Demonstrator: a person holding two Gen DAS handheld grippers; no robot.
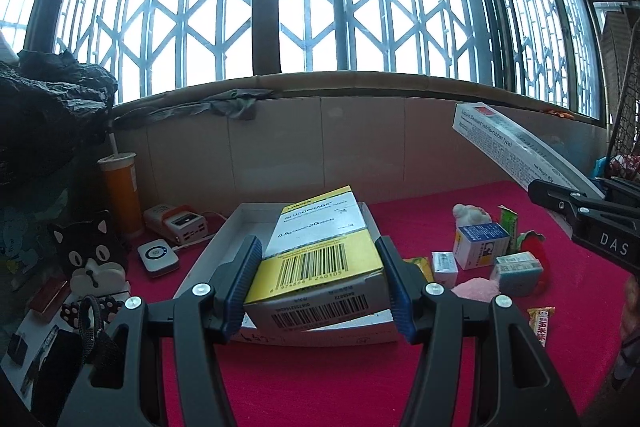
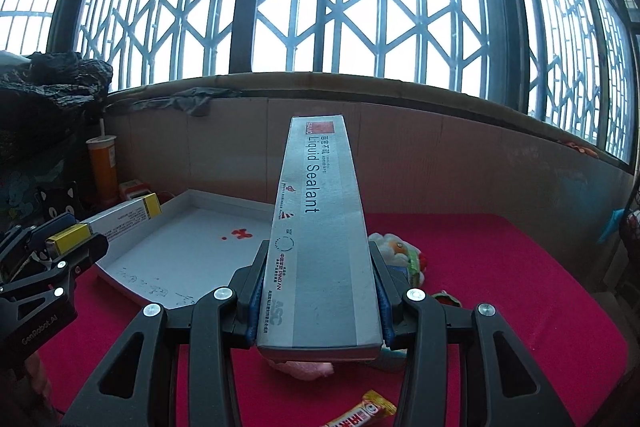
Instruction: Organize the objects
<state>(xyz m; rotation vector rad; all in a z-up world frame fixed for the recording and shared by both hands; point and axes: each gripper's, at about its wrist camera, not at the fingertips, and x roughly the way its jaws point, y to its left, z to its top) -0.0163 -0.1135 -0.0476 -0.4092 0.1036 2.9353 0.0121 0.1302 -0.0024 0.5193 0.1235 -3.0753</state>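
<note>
- the left gripper (image 1: 318,287) is clamping a yellow and white pill box (image 1: 320,247) by its long sides, blue pads pressing both edges, the box pointing forward and hanging over the near end of the white tray (image 1: 224,231).
- the right gripper (image 2: 318,303) is clamping a long grey sealant box (image 2: 320,227) near its rear end, so most of the box is sticking out ahead, unsupported and tilted up over the red cloth (image 2: 500,267).
- the tray is sitting on the cloth just left of the sealant box; its floor looks bare apart from a small red mark (image 2: 240,233).
- judged step: both boxes are being carried to the tray for placing.
- to do it well, the pill box is probably best going in first, lowered flat against one tray wall before the pads part.
- the sealant box is likely needing a slow swing left; held so far back, it could pivot in the pads or clip the tray rim.
- loose small boxes (image 1: 480,245) and a plush toy (image 1: 470,215) are lying on the cloth to the right, near the sealant box's path, so it should be kept above them.
- farther back, an orange cup (image 1: 120,193) is standing by the wall, well apart.
</note>
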